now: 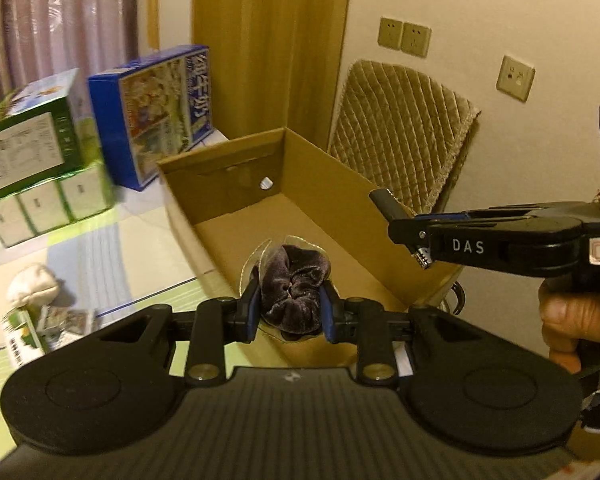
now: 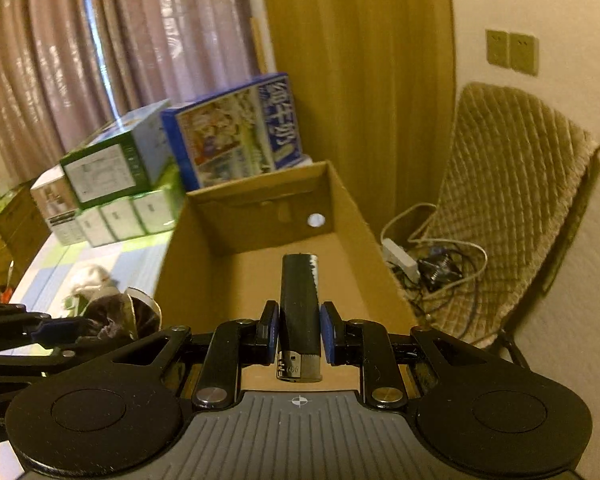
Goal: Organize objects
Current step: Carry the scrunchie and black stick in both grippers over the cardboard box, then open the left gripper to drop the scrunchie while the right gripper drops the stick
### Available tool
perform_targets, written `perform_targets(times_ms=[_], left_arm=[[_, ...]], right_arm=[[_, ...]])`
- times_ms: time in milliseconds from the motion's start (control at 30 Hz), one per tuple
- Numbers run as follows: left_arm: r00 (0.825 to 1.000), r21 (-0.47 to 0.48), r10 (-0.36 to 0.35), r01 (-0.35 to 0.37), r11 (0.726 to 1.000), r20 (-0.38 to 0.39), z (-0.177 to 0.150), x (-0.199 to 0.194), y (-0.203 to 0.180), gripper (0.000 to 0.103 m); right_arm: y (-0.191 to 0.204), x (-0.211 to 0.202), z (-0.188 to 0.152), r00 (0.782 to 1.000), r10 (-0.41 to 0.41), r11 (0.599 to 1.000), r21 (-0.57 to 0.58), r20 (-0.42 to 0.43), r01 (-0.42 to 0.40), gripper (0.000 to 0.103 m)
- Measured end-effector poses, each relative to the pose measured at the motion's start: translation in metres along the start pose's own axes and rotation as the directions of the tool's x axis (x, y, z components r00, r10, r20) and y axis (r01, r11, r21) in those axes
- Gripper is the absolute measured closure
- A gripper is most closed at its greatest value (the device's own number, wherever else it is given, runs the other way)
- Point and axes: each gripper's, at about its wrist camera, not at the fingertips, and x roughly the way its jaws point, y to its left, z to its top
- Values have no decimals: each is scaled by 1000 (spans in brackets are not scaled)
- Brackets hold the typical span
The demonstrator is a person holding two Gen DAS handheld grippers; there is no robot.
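Observation:
My left gripper [image 1: 288, 307] is shut on a dark velvet scrunchie [image 1: 294, 280] in clear wrapping, held over the near end of an open cardboard box [image 1: 327, 176]. From the right, my right gripper [image 1: 417, 236] reaches over the box's right wall, a hand behind it. In the right wrist view, my right gripper [image 2: 299, 330] is shut on a black lighter [image 2: 300, 304] pointing into the cardboard box [image 2: 256, 204]. The floor of the box shows bare. The scrunchie [image 2: 112, 316] and left gripper appear at the left edge.
Green and white cartons [image 1: 36, 164] and a blue printed carton [image 1: 160, 112] stand left of the box. A white soft lump [image 1: 32, 284] and small packets [image 1: 48, 326] lie on the checked mat. A quilted chair [image 2: 511, 200] with cables [image 2: 431, 264] stands right of the box.

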Motion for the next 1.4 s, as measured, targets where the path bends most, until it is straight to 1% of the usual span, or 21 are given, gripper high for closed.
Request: perform_targets(times_ms=[100,133,200,233,300,500,567,667,700,733,767,800,1000,1067,1100,1233,1333,1400], left_arm=[[1000,7,-5,5,1000,-21,4,17,-3,77],[1000,6,-5,5,1000,-24,5,23,-3,75],[1000,-2,0,0,1000,-7,7,33,-2,64],[1000,-4,0,0,1000,3,8,34,-2,56],[1000,-9,-1,1,1000,12,9,35,1,56],[999,-38,42,-41,998,25,3,17,14,55],[998,-61,62,-60,996,20,-2,8,20,47],[996,-85,93,-91,992,17,-12,-5,29,44],[995,-93,103,-101,991,15,-15,-9,31,44],[994,-103,112,-110,989,14,-18,-14,35,43],[993,-112,118,-116,987,13,-21,-19,38,43],[992,-121,125,-122,985,13,-23,-23,40,42],[988,-181,156,-150,972,20,-42,-50,57,36],[986,-201,166,-159,967,18,-50,-61,62,31],[984,-209,175,-169,963,14,-54,-65,65,31],[977,-249,212,-206,947,-1,-74,-88,81,26],[968,-266,251,-244,932,-10,-92,-109,95,22],[959,-281,282,-276,919,-21,-106,-123,104,19]], right_arm=[[-15,0,-1,1000,-2,1000,31,-1,2,84],[-17,1,-2,1000,-3,999,37,-2,3,84],[-23,5,-2,1000,-3,999,46,-7,3,84],[-25,6,-2,1000,-1,999,50,-10,2,84],[-28,7,-3,1000,3,998,55,-13,-2,84],[-27,18,-7,999,20,998,64,-31,-18,84],[-26,22,-7,999,32,997,72,-34,-30,84],[-23,30,-6,998,56,995,80,-30,-53,83],[-22,33,-6,998,64,995,81,-24,-62,81],[-22,33,-5,997,71,994,85,-18,-70,69],[-21,33,-5,997,78,993,89,-9,-77,55],[-21,32,-5,997,81,992,92,1,-81,51],[-15,11,-7,996,83,991,101,13,-84,49],[-9,0,-9,996,85,991,98,17,-86,46],[-5,-7,-11,996,90,991,99,21,-91,45],[17,-35,-19,992,113,990,76,48,-117,38],[41,-55,-25,987,148,987,46,68,-152,33],[58,-65,-32,983,170,985,27,75,-173,28]])
